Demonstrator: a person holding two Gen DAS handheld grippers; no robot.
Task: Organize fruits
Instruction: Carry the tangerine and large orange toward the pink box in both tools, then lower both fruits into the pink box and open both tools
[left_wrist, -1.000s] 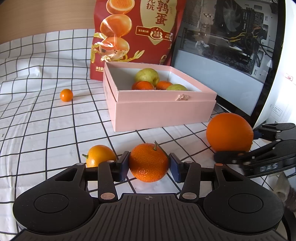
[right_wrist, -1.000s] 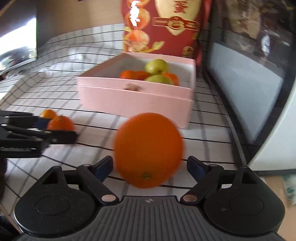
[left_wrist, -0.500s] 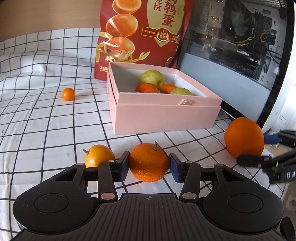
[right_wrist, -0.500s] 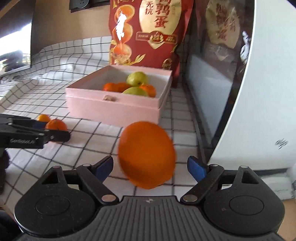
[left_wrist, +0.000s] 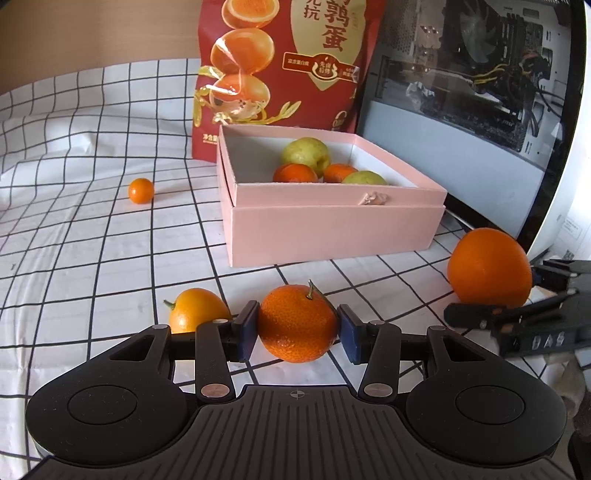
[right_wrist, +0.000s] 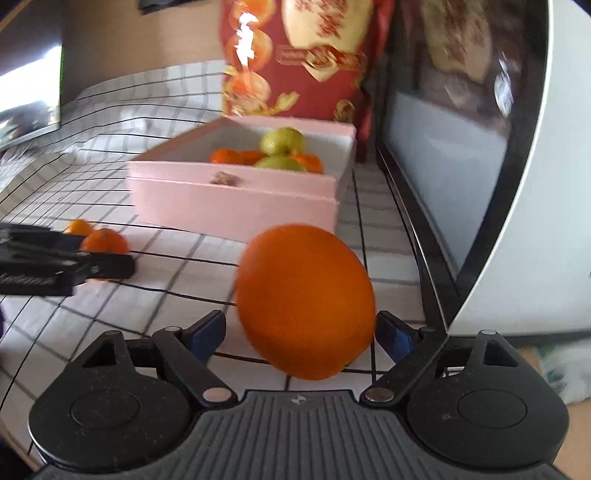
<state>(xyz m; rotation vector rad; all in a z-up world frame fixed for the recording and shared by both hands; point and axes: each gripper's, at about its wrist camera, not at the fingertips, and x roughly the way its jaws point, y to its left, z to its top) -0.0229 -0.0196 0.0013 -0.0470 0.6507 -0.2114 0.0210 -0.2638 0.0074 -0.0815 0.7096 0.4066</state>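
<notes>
My left gripper (left_wrist: 298, 328) is shut on a small stemmed mandarin (left_wrist: 297, 322) just above the checked cloth. A yellow-orange kumquat (left_wrist: 195, 309) lies just to its left. My right gripper (right_wrist: 303, 332) has its jaws wide around a large orange (right_wrist: 305, 301), with a gap showing on the left side; the orange also shows in the left wrist view (left_wrist: 489, 267). The pink box (left_wrist: 332, 225) behind holds green pears and mandarins. A small orange fruit (left_wrist: 140, 190) lies far left.
A red snack bag (left_wrist: 284, 70) stands behind the box. A white-framed computer case with a glass panel (left_wrist: 480, 92) stands at the right. The checked cloth (left_wrist: 74, 236) covers the table.
The right gripper has swung with the large orange, moving right and nearer the table's right side. The left gripper holds the mandarin about as before, slightly lower and closer to the box.
</notes>
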